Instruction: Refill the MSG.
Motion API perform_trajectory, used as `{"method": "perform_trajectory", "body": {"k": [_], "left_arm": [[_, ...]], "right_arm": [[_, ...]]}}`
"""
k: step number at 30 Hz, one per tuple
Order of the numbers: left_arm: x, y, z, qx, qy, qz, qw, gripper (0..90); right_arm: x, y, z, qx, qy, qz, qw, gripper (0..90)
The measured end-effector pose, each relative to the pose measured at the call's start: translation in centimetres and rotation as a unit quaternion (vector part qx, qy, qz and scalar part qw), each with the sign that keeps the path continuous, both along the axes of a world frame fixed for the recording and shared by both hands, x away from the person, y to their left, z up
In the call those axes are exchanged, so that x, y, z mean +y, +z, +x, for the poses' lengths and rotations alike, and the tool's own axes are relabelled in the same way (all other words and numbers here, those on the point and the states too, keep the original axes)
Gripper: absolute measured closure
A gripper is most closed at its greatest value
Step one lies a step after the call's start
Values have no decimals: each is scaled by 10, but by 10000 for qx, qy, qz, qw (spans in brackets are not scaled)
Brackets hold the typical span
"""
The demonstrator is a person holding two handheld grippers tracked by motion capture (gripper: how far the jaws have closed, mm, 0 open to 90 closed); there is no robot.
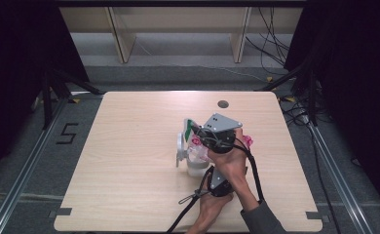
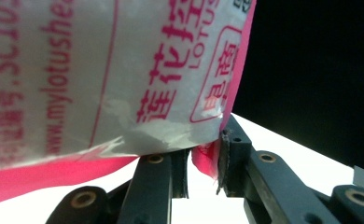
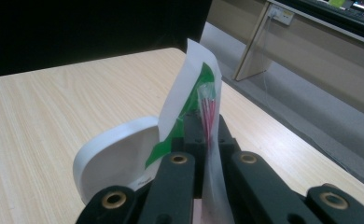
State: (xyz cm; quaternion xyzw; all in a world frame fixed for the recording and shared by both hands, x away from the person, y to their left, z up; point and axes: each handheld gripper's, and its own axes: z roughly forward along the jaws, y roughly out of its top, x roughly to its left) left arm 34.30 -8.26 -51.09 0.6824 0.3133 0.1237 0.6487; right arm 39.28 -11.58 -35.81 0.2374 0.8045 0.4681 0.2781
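A pale wooden worktop [image 1: 129, 146] is seen from the high view, with a round cable hole [image 1: 222, 104] near its far edge and a taped figure "5" [image 1: 67, 133] on the floor to the left. Right of the worktop's middle, a white lidded container [image 1: 190, 156] stands with its round lid [image 3: 117, 158] swung up on the left side.

Above the container a thin plastic packet [image 2: 124, 70] printed in pink and white is held between the two claws. The right claw [image 3: 207, 140], topped by its grey three-cornered plate, is clenched on the packet's upper edge, where a white and green strip and pink pleats are pinched between the jaws. The left claw [image 2: 203, 165] is closed on a lower pink corner of the same packet, the film being gripped between the pads.

The step in hand is judged to be opening the packet, or emptying it into the container. It would be done well if both grips were kept close to the seam, the pull were made steadily and apart, and the packet were kept over the container's mouth so that nothing is spilled on the worktop.

On the packet, "mylotushea…" is read running sideways in pink, with "LOTUS" in small letters beside large Chinese characters and a code starting "SC10". The rest is cut off.
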Motion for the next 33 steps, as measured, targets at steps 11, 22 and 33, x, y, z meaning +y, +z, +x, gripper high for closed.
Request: {"method": "perform_trajectory", "body": {"k": [11, 22, 33], "left_arm": [[3, 0, 1, -11, -82, 162, 9998, 759], [0, 0, 0, 33, 3, -33, 10000, 759], [3, -1, 1, -61, -75, 191, 9998, 762]], "right_arm": [[0, 0, 0, 67, -19, 31, 10000, 899], [1, 0, -1, 38, -10, -1, 10000, 900], [1, 0, 1, -106, -12, -55, 9999, 900]]}}
